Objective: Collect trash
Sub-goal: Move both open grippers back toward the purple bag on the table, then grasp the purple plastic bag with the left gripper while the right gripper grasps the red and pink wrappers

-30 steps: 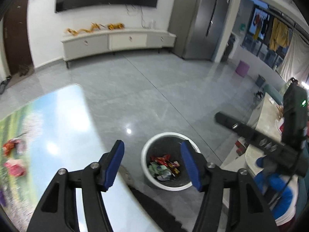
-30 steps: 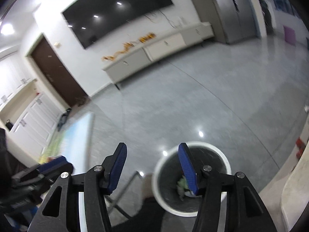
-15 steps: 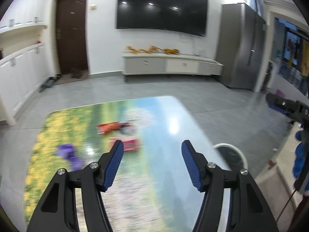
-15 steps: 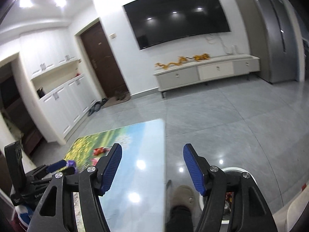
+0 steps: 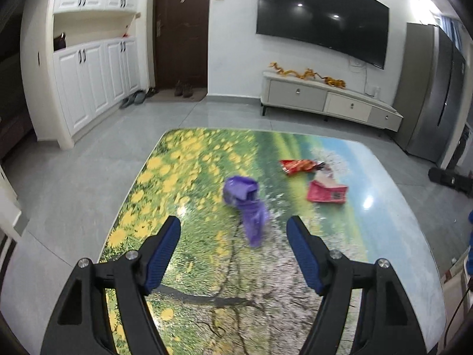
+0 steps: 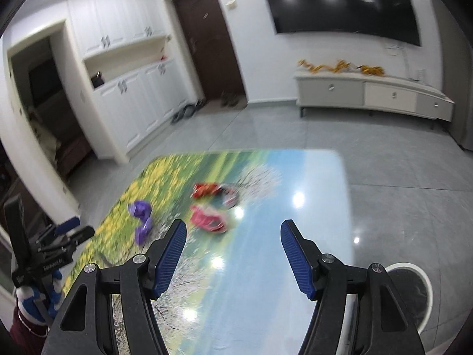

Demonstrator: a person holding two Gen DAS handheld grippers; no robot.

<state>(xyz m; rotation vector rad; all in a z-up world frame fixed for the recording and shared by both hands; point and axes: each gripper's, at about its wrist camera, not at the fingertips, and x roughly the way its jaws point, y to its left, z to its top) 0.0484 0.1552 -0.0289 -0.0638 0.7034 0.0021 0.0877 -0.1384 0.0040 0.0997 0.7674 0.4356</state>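
Note:
Three pieces of trash lie on the table with a flower-landscape print [image 5: 189, 177]. A crumpled purple wrapper [image 5: 246, 204] lies just ahead of my open, empty left gripper [image 5: 233, 232]. Beyond it to the right lie a pink packet [image 5: 325, 192] and a red snack bag [image 5: 298, 166]. In the right wrist view my right gripper [image 6: 233, 238] is open and empty above the table [image 6: 310, 177], with the pink packet [image 6: 207, 220], red bag [image 6: 205, 190] and purple wrapper [image 6: 141, 217] ahead to its left. The white-rimmed trash bin [image 6: 414, 293] stands on the floor at lower right.
The left gripper and gloved hand [image 6: 44, 263] show at the left edge of the right wrist view. A white TV cabinet [image 5: 328, 100], a dark door [image 5: 180, 29] with shoes, white cupboards [image 5: 94, 71] and a grey fridge [image 5: 434, 94] line the walls around grey tile floor.
Both grippers have swung left from above the trash bin to over the table. The wrappers now lie ahead of them. Both jaws stayed open and empty.

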